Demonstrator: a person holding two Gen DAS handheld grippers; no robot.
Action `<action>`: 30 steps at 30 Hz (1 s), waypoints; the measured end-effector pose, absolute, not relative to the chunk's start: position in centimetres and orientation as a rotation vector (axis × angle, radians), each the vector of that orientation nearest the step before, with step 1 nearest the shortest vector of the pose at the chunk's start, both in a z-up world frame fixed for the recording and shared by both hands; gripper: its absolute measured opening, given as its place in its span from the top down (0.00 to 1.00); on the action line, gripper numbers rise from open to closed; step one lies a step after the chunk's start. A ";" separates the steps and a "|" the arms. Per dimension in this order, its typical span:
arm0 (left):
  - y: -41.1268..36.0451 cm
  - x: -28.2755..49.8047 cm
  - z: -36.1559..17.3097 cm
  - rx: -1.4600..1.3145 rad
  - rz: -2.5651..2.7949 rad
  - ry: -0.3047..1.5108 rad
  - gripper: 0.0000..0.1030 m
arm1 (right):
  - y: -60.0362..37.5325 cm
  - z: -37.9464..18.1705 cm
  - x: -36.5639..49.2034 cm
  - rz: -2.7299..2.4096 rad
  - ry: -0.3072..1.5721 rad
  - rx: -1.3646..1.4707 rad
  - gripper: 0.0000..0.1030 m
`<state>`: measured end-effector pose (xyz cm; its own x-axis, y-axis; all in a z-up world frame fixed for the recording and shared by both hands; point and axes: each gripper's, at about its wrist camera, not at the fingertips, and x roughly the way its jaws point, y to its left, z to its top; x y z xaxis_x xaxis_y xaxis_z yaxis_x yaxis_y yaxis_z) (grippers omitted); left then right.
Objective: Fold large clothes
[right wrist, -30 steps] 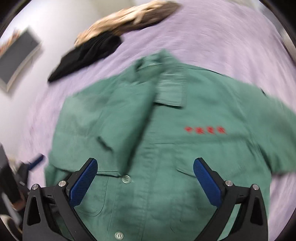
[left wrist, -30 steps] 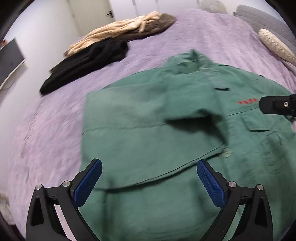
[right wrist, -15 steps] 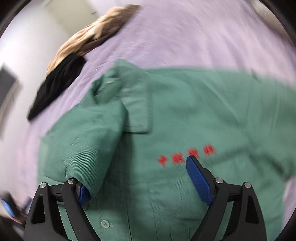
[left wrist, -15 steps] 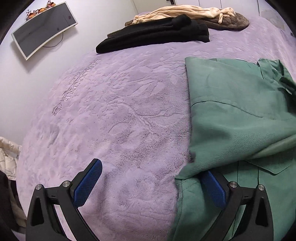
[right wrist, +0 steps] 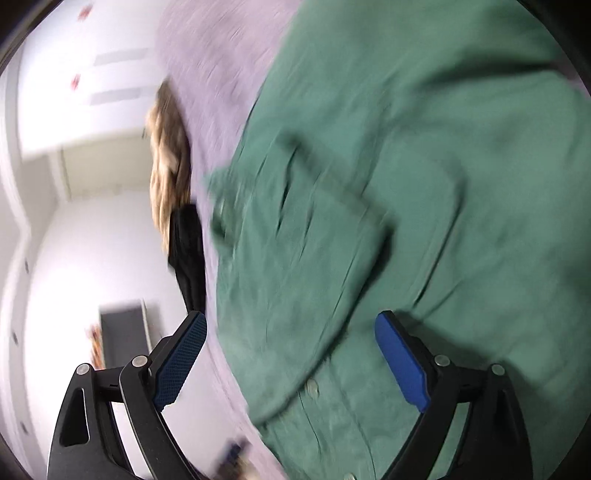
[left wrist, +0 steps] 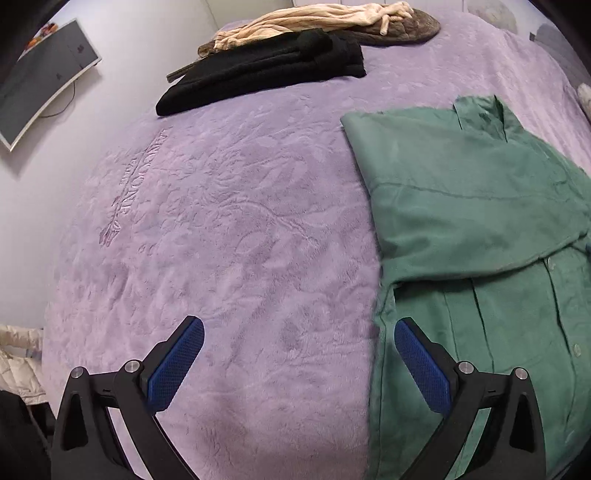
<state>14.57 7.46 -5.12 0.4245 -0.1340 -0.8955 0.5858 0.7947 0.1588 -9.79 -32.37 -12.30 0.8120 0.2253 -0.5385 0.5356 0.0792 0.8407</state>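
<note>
lilac plush bedspread covers the whole work surface, embossed with a leaf pattern. on its right half lies the green work shirt, front up, one sleeve side already folded inward over the button placket, collar toward the far end. a black folded garment and a beige garment sit well apart at the far edge. a wall-mounted screen is at upper left.

the left gripper hovers over bare bedspread with its fingers spread wide and nothing between them, its right pad just beside the shirt's side seam. the right gripper is likewise spread wide and empty, above the shirt's folded panel.

risk, as judged: the loose folded sleeve may slide or spring open if a pad drags across it; a shallow pinch at the seam could catch one layer only and skew the fold.

the left view gives a sharp outline of the fold and the bed edge; the right view is rolled and motion-blurred, showing only close fabric creases and buttons
</note>
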 end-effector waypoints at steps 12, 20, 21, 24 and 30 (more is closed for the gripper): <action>-4.3 27.4 -10.8 0.323 -0.591 1.199 0.00 | -15.5 -15.4 7.4 0.123 0.800 1.539 0.09; -7.2 28.1 -10.2 0.278 -0.744 1.259 0.94 | -13.4 -15.5 9.7 0.193 0.795 1.555 0.97; -6.9 28.3 -9.7 0.266 -0.766 1.246 0.94 | -12.8 -15.2 10.5 0.214 0.792 1.539 0.97; -5.6 29.5 -9.7 0.260 -0.767 1.221 0.94 | -11.2 -16.7 12.5 0.234 0.845 1.531 0.97; -4.9 30.3 -11.7 0.241 -0.738 1.242 0.94 | -9.5 -19.3 13.1 0.181 0.986 1.475 0.96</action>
